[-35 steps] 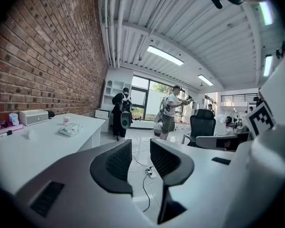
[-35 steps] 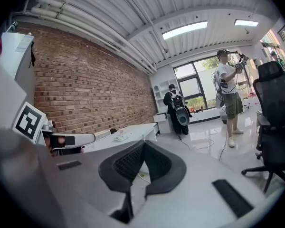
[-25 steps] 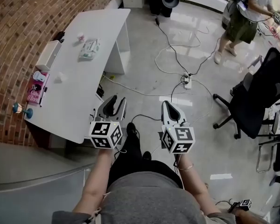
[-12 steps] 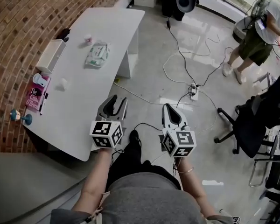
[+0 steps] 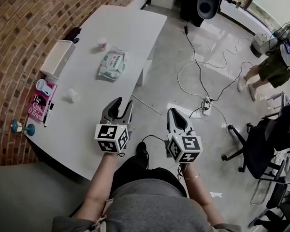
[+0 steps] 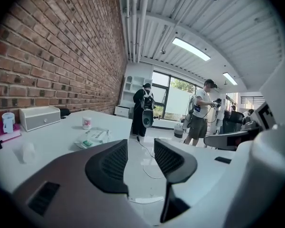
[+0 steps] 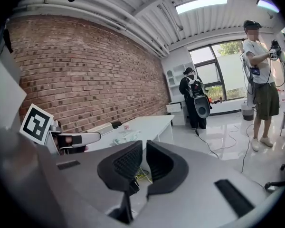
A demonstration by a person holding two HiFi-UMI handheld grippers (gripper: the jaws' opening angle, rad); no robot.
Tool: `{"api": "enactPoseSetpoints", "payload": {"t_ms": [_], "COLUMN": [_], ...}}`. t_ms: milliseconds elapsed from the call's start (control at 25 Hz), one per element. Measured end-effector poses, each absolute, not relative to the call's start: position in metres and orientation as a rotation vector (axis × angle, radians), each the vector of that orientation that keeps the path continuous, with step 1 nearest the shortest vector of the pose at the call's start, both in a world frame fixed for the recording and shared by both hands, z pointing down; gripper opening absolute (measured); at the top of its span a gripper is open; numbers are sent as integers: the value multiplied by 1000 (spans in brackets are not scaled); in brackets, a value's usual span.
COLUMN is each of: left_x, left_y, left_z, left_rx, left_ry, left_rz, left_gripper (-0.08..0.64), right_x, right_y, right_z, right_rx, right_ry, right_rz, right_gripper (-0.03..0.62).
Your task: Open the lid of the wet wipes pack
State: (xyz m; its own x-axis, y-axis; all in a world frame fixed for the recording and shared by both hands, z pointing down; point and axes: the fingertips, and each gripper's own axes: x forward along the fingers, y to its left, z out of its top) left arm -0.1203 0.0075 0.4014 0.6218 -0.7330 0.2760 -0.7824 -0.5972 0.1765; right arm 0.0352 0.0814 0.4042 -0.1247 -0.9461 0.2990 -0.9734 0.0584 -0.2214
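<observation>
the wet wipes pack lies on the white table, well ahead of both tools. the left gripper has just been opening wide and holds nothing. the right gripper has just been cracking open, its narrow gap empty.

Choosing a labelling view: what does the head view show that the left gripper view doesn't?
Head view only: the person's grey top and a blue dumbbell-shaped thing beside the white table.
Left gripper view only: ceiling strip lights and ceiling pipes.
Both: that table, the green-and-white wet wipes pack, small white cup, white box and red brick wall.
</observation>
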Motion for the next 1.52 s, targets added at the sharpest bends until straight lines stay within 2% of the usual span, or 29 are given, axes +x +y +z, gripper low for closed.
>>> {"api": "enactPoseSetpoints", "payload": {"t_ms": [600,1520], "left_x": [-139,-151], "left_y": [-47,-126], "left_z": [411,416], "left_rx": [2508,2214], "left_ry": [-1292,-1694], "left_rz": [252,315], "left_gripper": [169,171], "right_x": [3,11], "right_y": [11,-132], "right_z": [406,404], "right_rx": [1882,1445], "right_ry": [-2329,-2579], "right_rz": [601,578], "right_gripper": [31,25]}}
